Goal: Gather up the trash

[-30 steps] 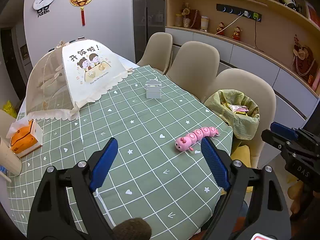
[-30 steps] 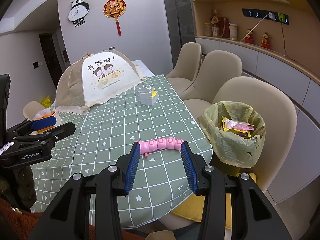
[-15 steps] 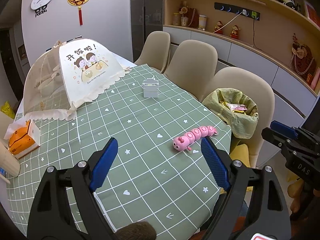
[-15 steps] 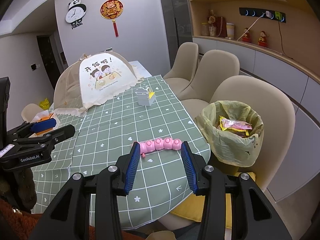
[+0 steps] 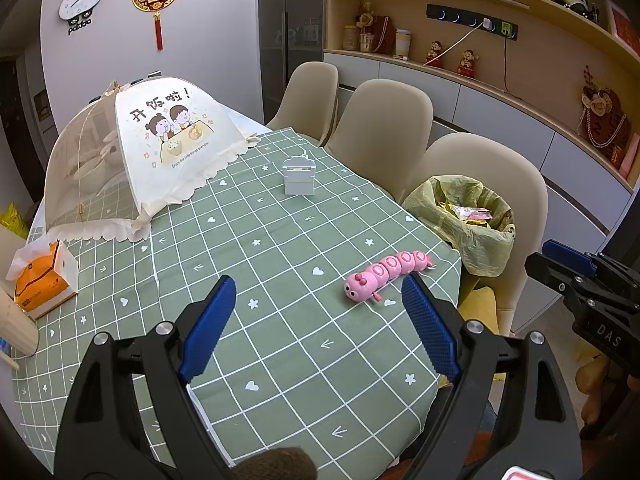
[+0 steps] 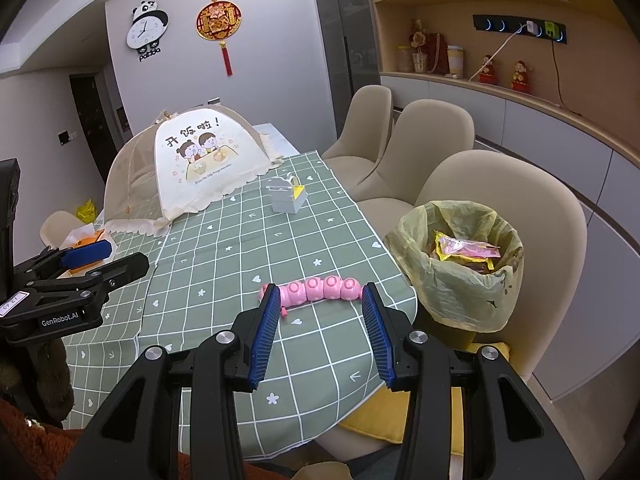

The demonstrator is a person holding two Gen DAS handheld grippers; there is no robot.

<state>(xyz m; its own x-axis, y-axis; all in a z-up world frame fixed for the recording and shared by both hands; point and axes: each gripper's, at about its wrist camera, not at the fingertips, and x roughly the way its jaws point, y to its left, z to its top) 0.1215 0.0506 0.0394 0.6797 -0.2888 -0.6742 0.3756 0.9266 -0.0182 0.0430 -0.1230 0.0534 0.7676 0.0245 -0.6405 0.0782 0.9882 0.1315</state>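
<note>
A bin lined with a yellow-green bag (image 5: 468, 224) stands on a beige chair at the table's right edge and holds wrappers (image 6: 466, 250); its bag shows in the right wrist view (image 6: 452, 280). A pink caterpillar toy (image 5: 386, 274) lies on the green checked tablecloth near that edge; it also shows in the right wrist view (image 6: 320, 288). My left gripper (image 5: 316, 320) is open and empty above the cloth. My right gripper (image 6: 320, 328) is open and empty, just short of the toy.
A mesh food cover (image 5: 136, 160) stands at the far left of the table. A small grey box (image 5: 298, 176) sits mid-table. An orange tissue box (image 5: 40, 276) lies at the left edge. Beige chairs (image 5: 376, 136) line the right side.
Both grippers have drawn back and risen slightly, so the table looks a little farther away. Both stay open and empty. Nothing on the table has moved.
</note>
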